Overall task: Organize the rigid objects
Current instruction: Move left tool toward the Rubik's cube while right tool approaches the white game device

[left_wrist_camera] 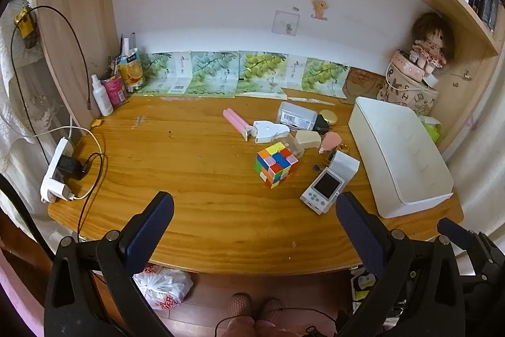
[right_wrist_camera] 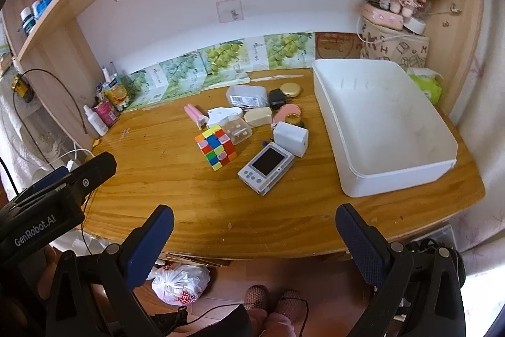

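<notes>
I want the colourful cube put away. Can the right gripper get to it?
Probably yes. The right hand-held gripper is open, and bare desk lies between it and the puzzle cube. Only the cube's far side touches clutter.

On the desk [right_wrist_camera: 221, 210], the bin [right_wrist_camera: 378, 122] stands right of the cube [right_wrist_camera: 215, 149]. The handheld console [right_wrist_camera: 266, 169] lies between them, nearer the desk's front edge; a clutter of small items [right_wrist_camera: 262, 106] lies behind the cube
</notes>
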The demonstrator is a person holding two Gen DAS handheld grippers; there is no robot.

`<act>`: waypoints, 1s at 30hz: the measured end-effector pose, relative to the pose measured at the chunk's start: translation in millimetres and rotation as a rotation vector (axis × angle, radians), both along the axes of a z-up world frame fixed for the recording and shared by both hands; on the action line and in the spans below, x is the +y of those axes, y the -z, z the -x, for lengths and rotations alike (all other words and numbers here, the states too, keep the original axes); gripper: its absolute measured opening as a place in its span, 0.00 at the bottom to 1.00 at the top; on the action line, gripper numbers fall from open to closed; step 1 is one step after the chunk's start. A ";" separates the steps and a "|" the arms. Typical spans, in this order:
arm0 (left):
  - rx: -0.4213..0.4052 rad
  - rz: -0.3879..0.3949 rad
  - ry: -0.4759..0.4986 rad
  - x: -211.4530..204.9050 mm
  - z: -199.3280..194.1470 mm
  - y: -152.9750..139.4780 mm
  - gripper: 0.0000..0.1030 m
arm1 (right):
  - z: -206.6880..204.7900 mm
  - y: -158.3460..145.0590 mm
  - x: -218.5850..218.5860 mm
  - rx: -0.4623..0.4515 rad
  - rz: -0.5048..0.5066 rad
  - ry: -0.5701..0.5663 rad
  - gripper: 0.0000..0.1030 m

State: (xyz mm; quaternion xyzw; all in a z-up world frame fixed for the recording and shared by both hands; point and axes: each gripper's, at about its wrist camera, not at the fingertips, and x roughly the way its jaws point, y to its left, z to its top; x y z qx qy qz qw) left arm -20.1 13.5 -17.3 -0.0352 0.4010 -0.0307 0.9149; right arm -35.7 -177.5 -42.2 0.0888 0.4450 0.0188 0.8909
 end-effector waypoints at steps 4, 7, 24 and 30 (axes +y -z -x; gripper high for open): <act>0.020 0.015 0.026 0.6 -5.0 4.0 0.99 | 3.9 2.6 -0.7 0.006 0.008 0.035 1.00; 0.025 0.027 0.059 -2.6 -9.2 7.0 0.99 | 7.0 4.4 -4.4 0.003 0.008 0.069 1.00; 0.152 -0.012 0.197 -12.9 -41.2 34.3 0.99 | -3.1 40.7 -8.8 0.114 -0.132 0.170 0.98; 0.246 -0.065 0.201 -15.7 -63.0 55.3 0.99 | -35.2 63.7 -10.9 0.207 -0.163 0.158 0.97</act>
